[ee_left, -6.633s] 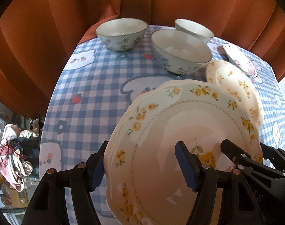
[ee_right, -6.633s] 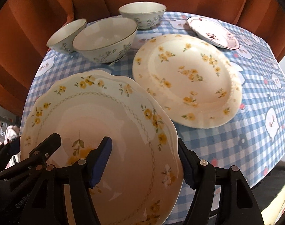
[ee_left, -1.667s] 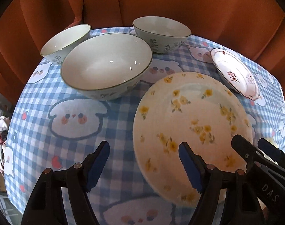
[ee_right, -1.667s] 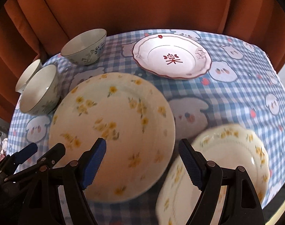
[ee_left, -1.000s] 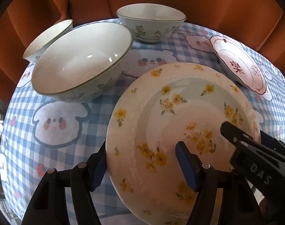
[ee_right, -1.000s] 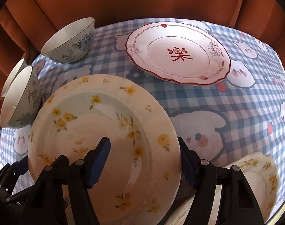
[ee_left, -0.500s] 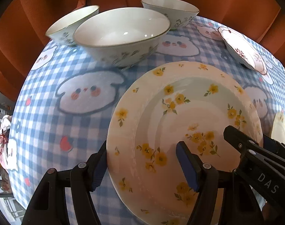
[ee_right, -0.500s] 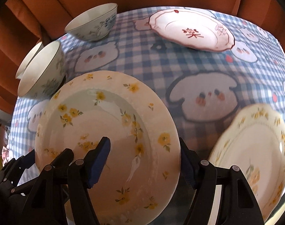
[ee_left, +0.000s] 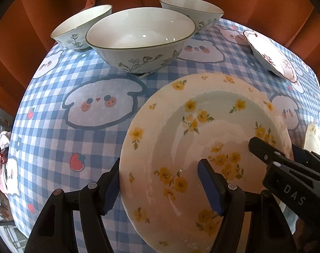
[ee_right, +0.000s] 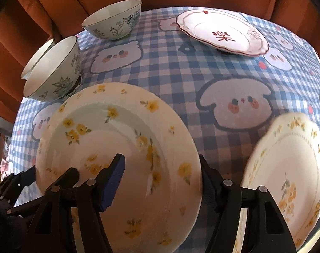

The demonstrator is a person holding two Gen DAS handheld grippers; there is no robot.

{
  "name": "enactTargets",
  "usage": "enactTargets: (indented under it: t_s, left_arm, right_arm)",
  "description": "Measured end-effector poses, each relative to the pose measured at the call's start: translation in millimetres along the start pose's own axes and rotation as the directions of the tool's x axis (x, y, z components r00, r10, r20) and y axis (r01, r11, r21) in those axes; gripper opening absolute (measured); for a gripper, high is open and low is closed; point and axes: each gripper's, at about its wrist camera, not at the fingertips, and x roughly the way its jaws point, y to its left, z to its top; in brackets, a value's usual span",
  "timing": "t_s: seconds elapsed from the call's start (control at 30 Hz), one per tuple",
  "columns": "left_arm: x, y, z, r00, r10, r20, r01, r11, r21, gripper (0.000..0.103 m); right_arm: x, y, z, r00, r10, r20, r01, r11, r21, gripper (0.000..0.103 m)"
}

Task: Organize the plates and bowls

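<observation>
Curtain [ee_left: 244, 0], orange and pleated, closes off the background behind the surface [ee_left: 54, 126], which wears a blue checked cloth printed with cartoon dog faces and strawberries. Flowered plate [ee_left: 202, 130], cream with yellow blossoms, is the largest item and sits nearest both cameras, tilted and clear of the cloth, with shadow beneath its near edge in the right wrist view [ee_right: 118, 139]. To its right lies a second plate [ee_right: 290, 168] with a scalloped, yellow-flowered border, flat on the cloth and slightly blurred. Red-edged plate [ee_right: 223, 33] with a red character at centre rests at the far right, well apart from the others. Large bowl [ee_left: 139, 42], white inside with a dark rim and leaf pattern, stands beyond the flowered plate; a smaller bowl [ee_left: 82, 27] is just beside it on the left and another small bowl [ee_left: 193, 10] behind it on the right. Left claw [ee_left: 160, 168] straddles the flowered plate's left rim, one blue pad outside the edge, one on the inner face, gripping it. Right claw [ee_right: 162, 168] straddles the opposite rim likewise; its jaws have just been closing on the rim between them, and it grips too.
</observation>
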Motion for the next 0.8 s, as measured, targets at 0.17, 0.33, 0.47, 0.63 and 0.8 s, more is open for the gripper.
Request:
enactTargets:
  t_s: [0.17,0.33,0.47,0.63,0.8]
  left_arm:
    - [4.0,-1.5,8.5,1.0,0.01,0.0,-0.01,1.0,-0.006,0.073]
    - [5.8,-2.0,13.4,1.0,0.009,-0.006,-0.009,1.0,-0.002,0.072]
    - [4.5,-0.2,13.8,1.0,0.009,-0.028,-0.009,1.0,-0.007,0.07]
    - [-4.8,1.6,7.7,1.0,0.014,-0.018,-0.014,1.0,0.018,0.07]
    - [-18.7,4.3,1.0,1.0,-0.013,0.001,0.013,0.999,0.032,0.07]
  right_arm:
    - [3.2,2.7,6.1,1.0,-0.006,0.017,0.007,0.998,-0.065,0.066]
    - [3.9,7.0,10.6,0.999,-0.025,0.023,0.028,0.995,-0.1,0.066]
    - [3.7,7.3,12.3,1.0,-0.029,-0.002,0.029,0.995,-0.097,0.066]
    - [-2.1,7.4,5.7,0.999,-0.022,-0.025,0.02,0.997,-0.069,0.067]
    - [-16.3,12.2,-3.4,0.999,-0.04,-0.006,0.04,0.998,-0.055,0.067]
